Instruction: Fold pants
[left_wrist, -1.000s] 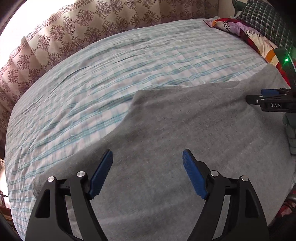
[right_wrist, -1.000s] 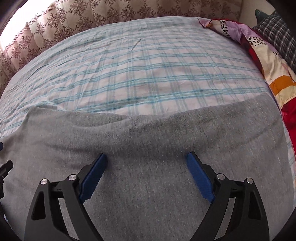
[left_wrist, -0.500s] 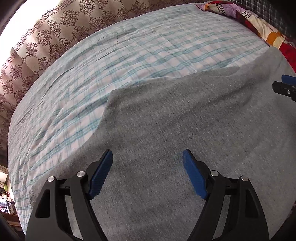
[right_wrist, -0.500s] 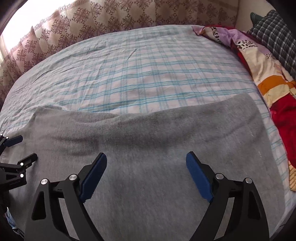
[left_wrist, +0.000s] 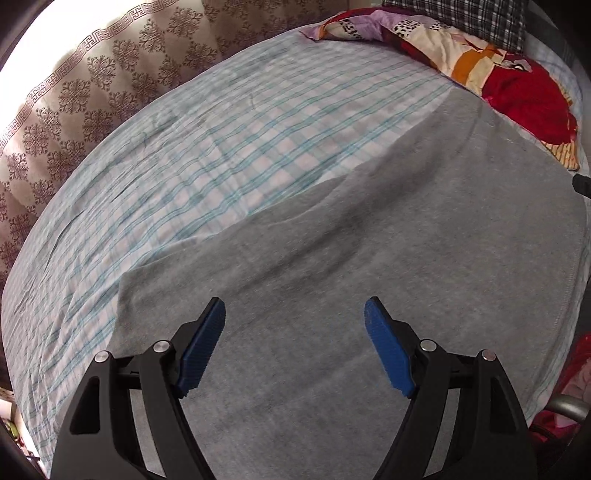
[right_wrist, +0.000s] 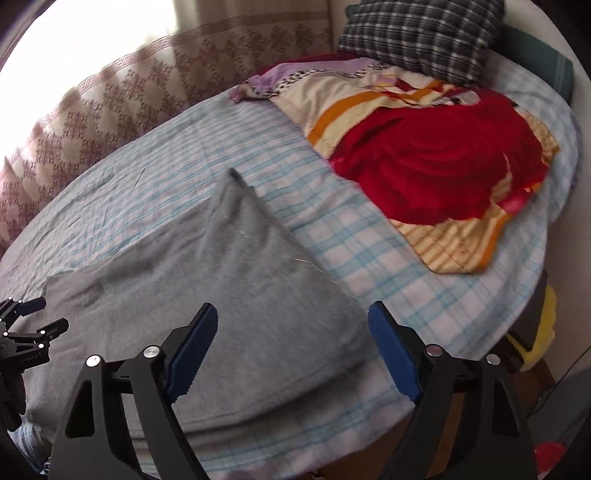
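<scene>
The grey pants (left_wrist: 388, 266) lie spread flat on the bed (left_wrist: 192, 177), over its near part, on a bedsheet checked in pale blue and white. In the right wrist view the pants (right_wrist: 207, 295) reach to the bed's near edge, and one end runs up to a narrow point toward the middle of the bed.

The left hand-held gripper (left_wrist: 294, 325) hangs above the pants with its jaws spread wide; its blue pads (left_wrist: 201, 347) hold nothing. The right hand-held gripper (right_wrist: 291, 332) is likewise wide open and empty, poised over the right-hand edge of the pants, where grey cloth meets bedsheet. The left hand-held gripper also shows at the left border of the right wrist view.

A crumpled quilt (right_wrist: 424, 158) in red, cream and orange lies at the far right corner of the bed, apart from the pants, with a dark checked pillow (right_wrist: 417, 40) behind it. A patterned curtain (left_wrist: 92, 81) hangs along the far edge of the bed.
</scene>
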